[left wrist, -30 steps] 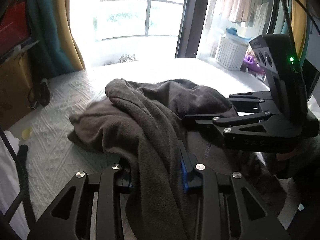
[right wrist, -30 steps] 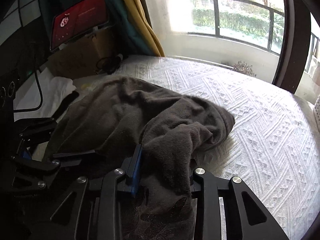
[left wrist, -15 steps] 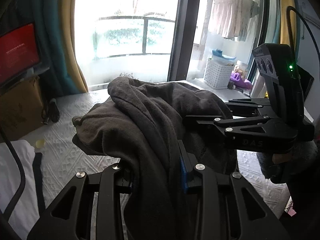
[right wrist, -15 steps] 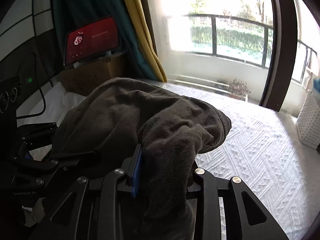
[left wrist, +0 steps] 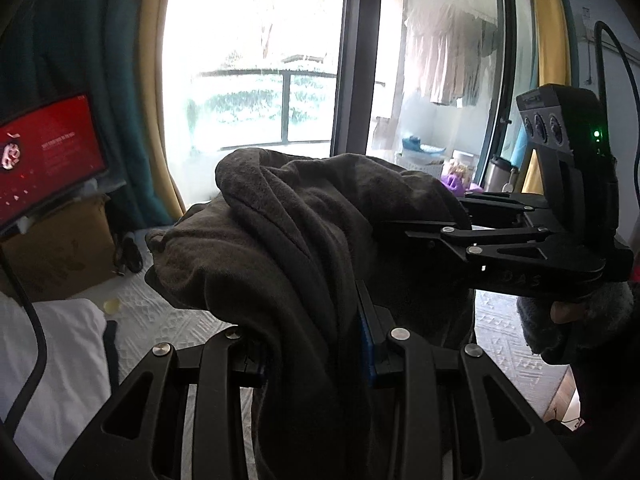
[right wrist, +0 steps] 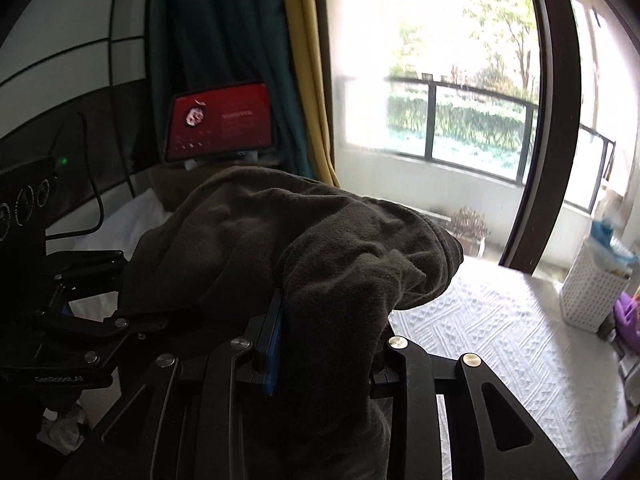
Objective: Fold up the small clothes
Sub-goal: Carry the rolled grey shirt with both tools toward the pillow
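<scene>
A dark grey-brown fleece garment (left wrist: 288, 248) is held up in the air above the white bed (left wrist: 168, 316), bunched and draped over both grippers. My left gripper (left wrist: 314, 344) is shut on one edge of it. My right gripper (right wrist: 328, 344) is shut on another edge of the garment (right wrist: 320, 248). The right gripper also shows in the left wrist view (left wrist: 404, 236) at the right, level with the cloth. The left gripper shows at the left of the right wrist view (right wrist: 100, 276). Cloth hides the fingertips of both.
A white patterned bedspread (right wrist: 500, 352) lies below. A white pillow (left wrist: 52, 368) and cardboard box (left wrist: 56, 256) with a red-screen tablet (right wrist: 220, 122) stand at the left. A white laundry basket (right wrist: 592, 288) is at the right. A balcony window is behind.
Both grippers have lifted the garment off the bed and raised it; it now hangs in the air, and the views tilt up toward the window.
</scene>
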Demonstrator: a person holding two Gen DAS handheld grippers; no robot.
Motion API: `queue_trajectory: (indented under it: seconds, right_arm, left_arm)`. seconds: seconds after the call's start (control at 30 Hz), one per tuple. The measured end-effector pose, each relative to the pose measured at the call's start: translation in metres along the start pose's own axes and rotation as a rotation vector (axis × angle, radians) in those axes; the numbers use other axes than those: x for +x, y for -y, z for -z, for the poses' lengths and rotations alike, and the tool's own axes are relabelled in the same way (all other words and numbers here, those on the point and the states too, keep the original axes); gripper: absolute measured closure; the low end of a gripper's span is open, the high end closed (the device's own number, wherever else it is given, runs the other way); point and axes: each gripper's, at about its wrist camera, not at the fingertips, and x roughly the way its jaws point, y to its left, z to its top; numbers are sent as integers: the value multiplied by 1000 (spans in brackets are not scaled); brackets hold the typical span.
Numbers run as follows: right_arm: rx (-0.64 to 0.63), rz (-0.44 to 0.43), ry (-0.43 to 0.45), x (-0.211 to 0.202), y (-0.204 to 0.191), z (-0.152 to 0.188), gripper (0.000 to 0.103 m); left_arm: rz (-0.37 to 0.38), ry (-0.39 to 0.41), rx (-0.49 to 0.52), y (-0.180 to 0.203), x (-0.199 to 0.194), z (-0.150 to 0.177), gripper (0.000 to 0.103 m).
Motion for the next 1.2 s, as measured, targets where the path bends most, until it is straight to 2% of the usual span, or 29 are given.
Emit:
queue_trajectory:
  seconds: [0.4,0.7,0.87,1.03,1.2]
  right_arm:
    - [-84,15,108,-49,-62,-10,73]
    - [-112,-17,167,-73,-105,-9,74]
    - [-135,-41,188,-83,-131,-15,74]
    - [-145,-67,183,-80,-144,-16,74]
    - [-116,-86,137,-63,-145,-7,74]
  left_arm:
    - [-11,141,11,-2,-81,13,73]
    - [-30,183,29,-13,-128,26,74]
    - [-65,209,35,-15,-155,33,74]
    - [-89,208,29,-23,-167,41,74]
    - [-94,156,16,-28,-154,48,74]
